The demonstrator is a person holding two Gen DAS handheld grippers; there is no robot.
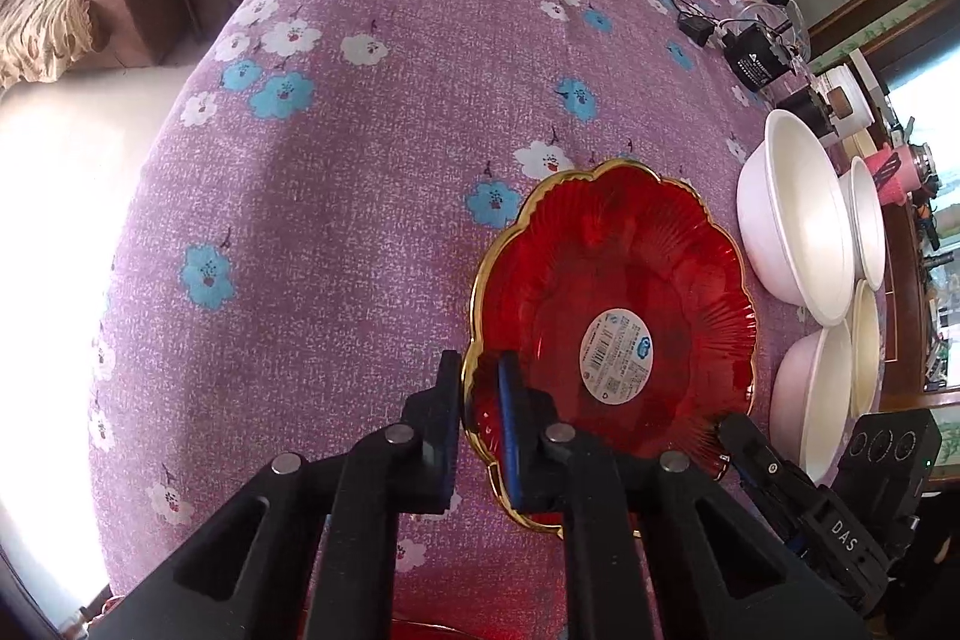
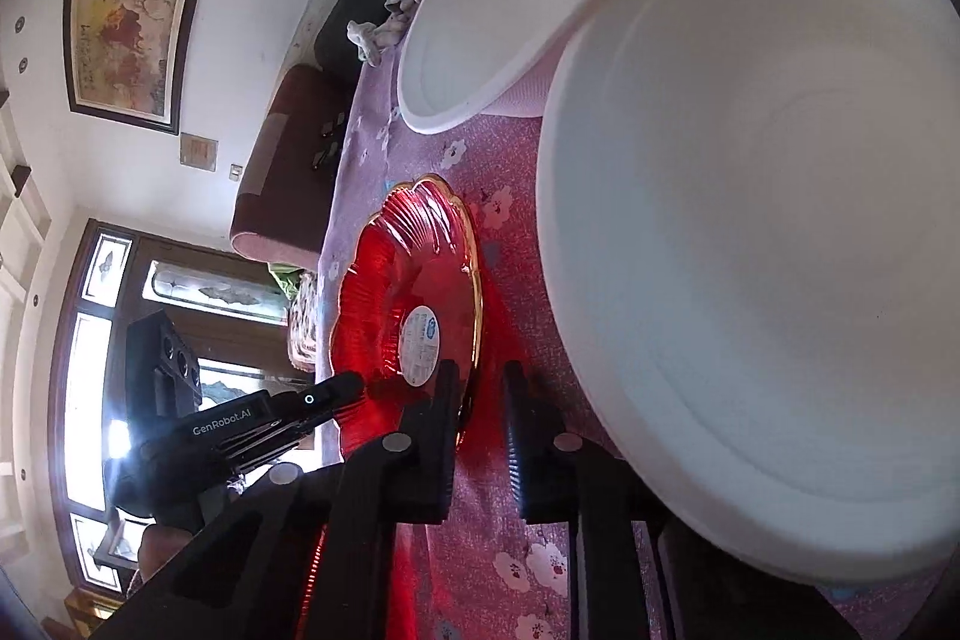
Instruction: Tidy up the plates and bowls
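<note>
My worktop (image 1: 360, 196) wears a purple flowered cloth. On it the red plate (image 1: 618, 304) sits at one o'clock from my left jaws (image 1: 480, 436), which are clamped on its gilt rim. My right jaws (image 2: 480, 436) nearly meet around its opposite edge, white bowl (image 2: 750, 280) at two o'clock.

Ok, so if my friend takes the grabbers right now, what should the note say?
Left gripper: jaws shut on the near rim of the red plate.
Right gripper: jaws shut on the same plate's rim, on the side nearest the white bowls.
Things: the plate is over the flowered tablecloth; I cannot tell if it has lifted off. The bowls stand loose beside it.
Done: both grippers hold the plate.
Left: put the plate in its place, then probably gather the bowls.
</note>
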